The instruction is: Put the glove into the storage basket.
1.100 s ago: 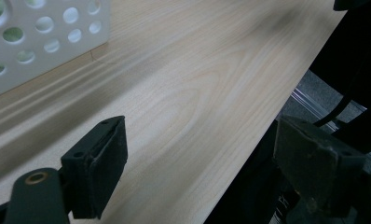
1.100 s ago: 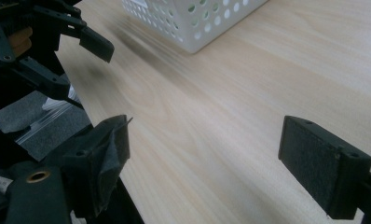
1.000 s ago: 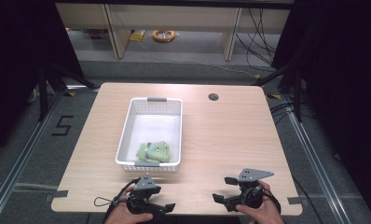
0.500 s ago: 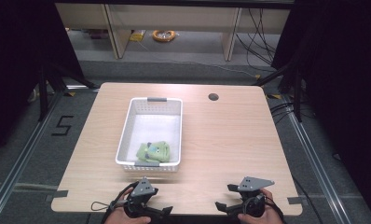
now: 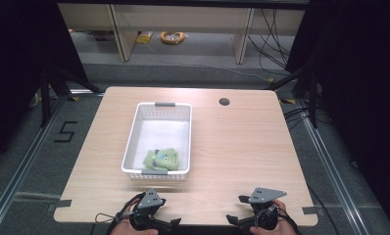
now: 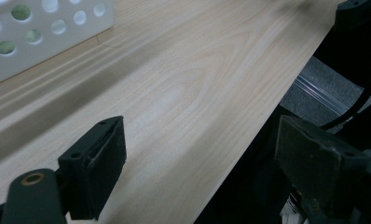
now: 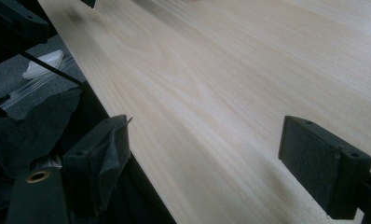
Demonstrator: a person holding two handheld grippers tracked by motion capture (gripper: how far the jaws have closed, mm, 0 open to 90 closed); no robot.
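- Near the middle of the pale wood-grain desk (image 5: 242, 147) sits a white rectangular plastic basket (image 5: 157, 139) with perforated walls and grey handle tabs.
- At the basket's near end lies a soft, crumpled green cloth item (image 5: 161, 159); its exact kind is unclear.
- A small round dark hole (image 5: 224, 102) marks the desk's far side.
- At the near edge, the left gripper (image 6: 200, 172) has its flat black padded jaws spread wide, empty.
- The right gripper (image 7: 221, 163) is likewise wide apart, holding nothing.
- Both carry grey three-cornered plates.
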